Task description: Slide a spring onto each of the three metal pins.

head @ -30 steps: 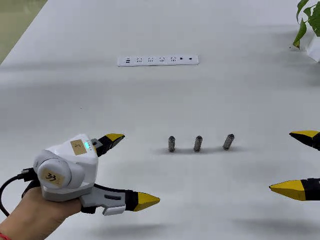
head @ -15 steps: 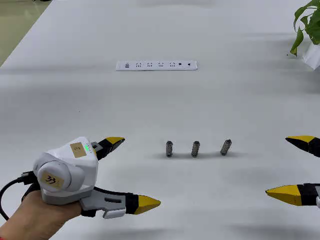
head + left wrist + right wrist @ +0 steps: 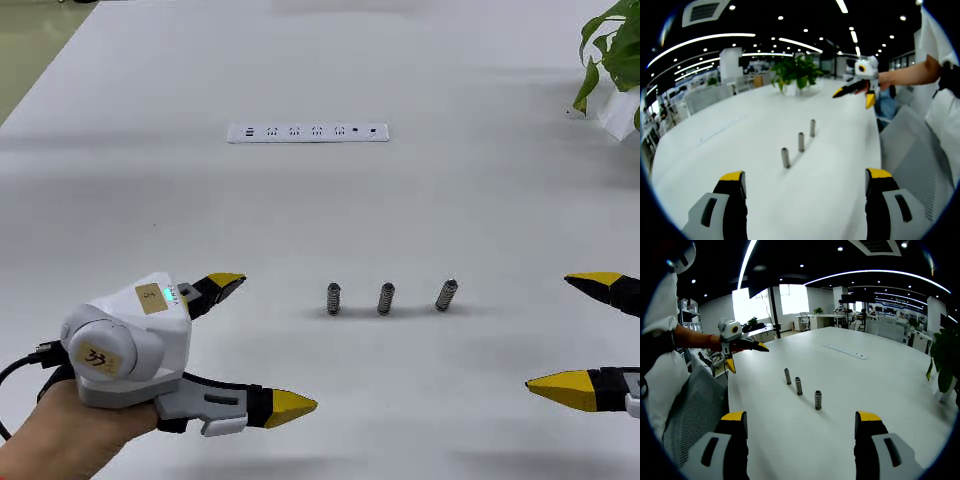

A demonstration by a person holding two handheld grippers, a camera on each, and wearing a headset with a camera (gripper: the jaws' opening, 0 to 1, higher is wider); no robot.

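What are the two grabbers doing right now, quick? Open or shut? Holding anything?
Left gripper: open, holding nothing.
Right gripper: open, holding nothing.

A wide white table (image 3: 480,200) stretches ahead, matte and evenly lit. A white power strip (image 3: 307,132) lies flat toward its far side, and a green potted plant (image 3: 612,45) stands at the far right corner. Past the table's left edge shows a strip of pale greenish floor (image 3: 35,40). The room is an open office with a dark ceiling (image 3: 805,260) set with round spotlights, long curved light strips (image 3: 712,37) and a square air vent (image 3: 705,11). Bright windows (image 3: 790,299) flank a dark column (image 3: 774,307), with white desks (image 3: 835,319) nearby. A grey mesh chair (image 3: 687,410) sits just beside the table's edge
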